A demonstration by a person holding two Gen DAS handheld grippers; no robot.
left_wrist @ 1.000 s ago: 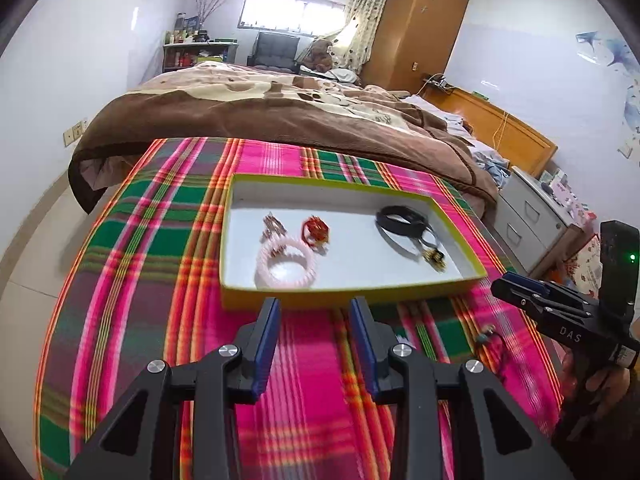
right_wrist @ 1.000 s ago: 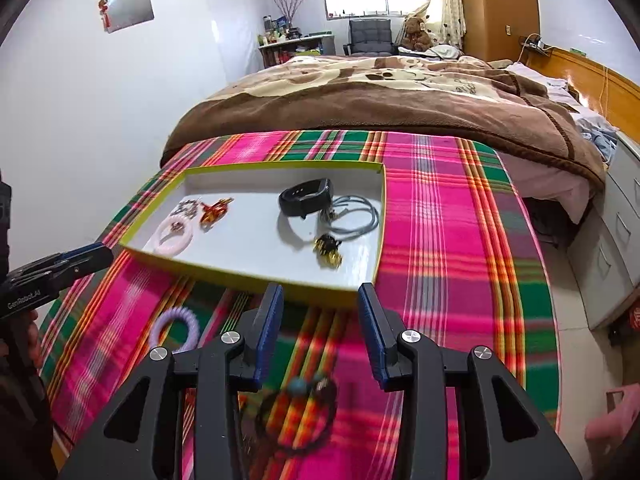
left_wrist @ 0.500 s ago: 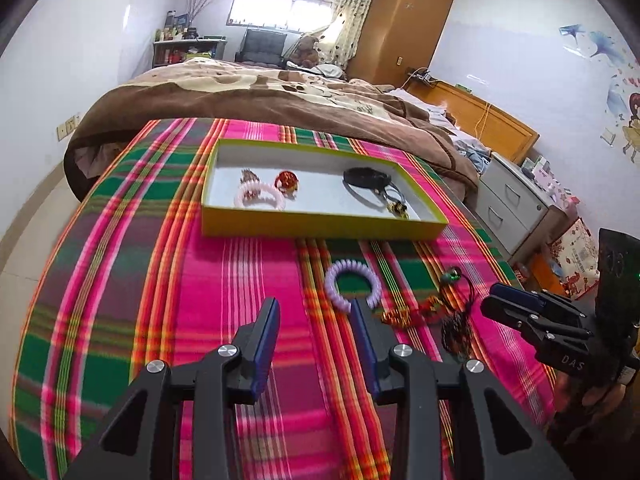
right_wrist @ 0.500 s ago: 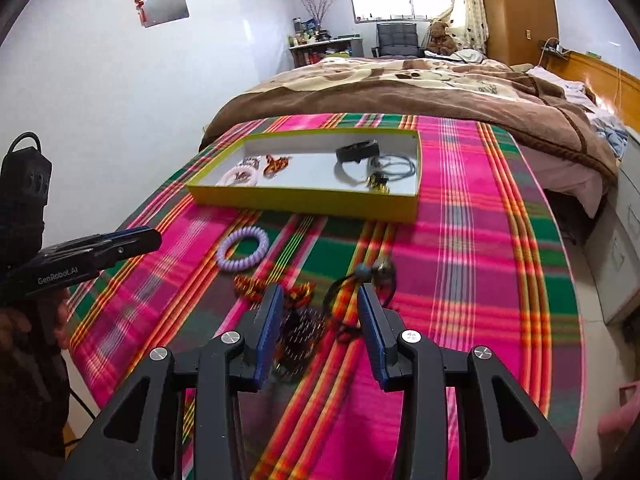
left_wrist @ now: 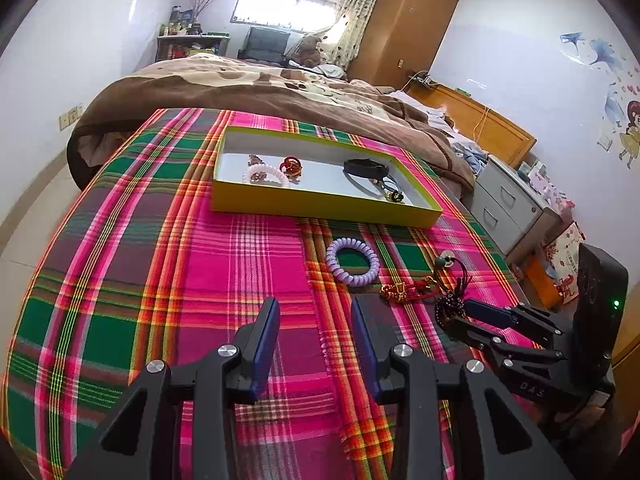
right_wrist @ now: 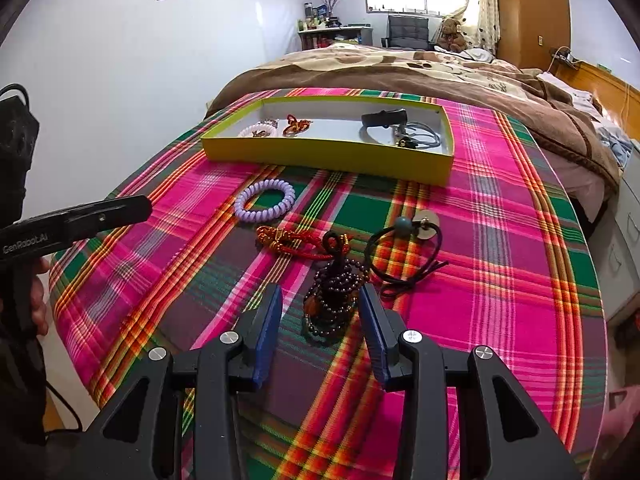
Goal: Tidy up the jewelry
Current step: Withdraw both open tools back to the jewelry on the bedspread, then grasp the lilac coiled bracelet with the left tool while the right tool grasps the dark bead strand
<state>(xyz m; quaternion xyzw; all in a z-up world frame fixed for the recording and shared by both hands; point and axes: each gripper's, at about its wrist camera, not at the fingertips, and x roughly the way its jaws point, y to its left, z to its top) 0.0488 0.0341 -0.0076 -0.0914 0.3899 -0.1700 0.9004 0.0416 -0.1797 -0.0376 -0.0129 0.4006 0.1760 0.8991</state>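
A yellow tray (left_wrist: 320, 210) (right_wrist: 320, 158) on the plaid cloth holds several pieces: a pink bracelet, a red ornament, a black band. On the cloth in front of it lie a lilac coil bracelet (left_wrist: 353, 262) (right_wrist: 265, 199), a red knotted cord (right_wrist: 294, 239), a dark bead bracelet (right_wrist: 334, 298) and a black cord with a green bead (right_wrist: 404, 240). My right gripper (right_wrist: 320, 310) is open, its fingers on either side of the dark bead bracelet. My left gripper (left_wrist: 315, 320) is open and empty, above bare cloth short of the lilac bracelet.
The plaid-covered table (right_wrist: 500, 280) stands against a bed with a brown blanket (left_wrist: 260, 88). A grey drawer unit (left_wrist: 508, 204) stands at the right. A white wall is at the left.
Both grippers have pulled back from the tray towards the near edge. The loose pieces have come into view, and the right gripper now has the dark bead bracelet between its open fingers.
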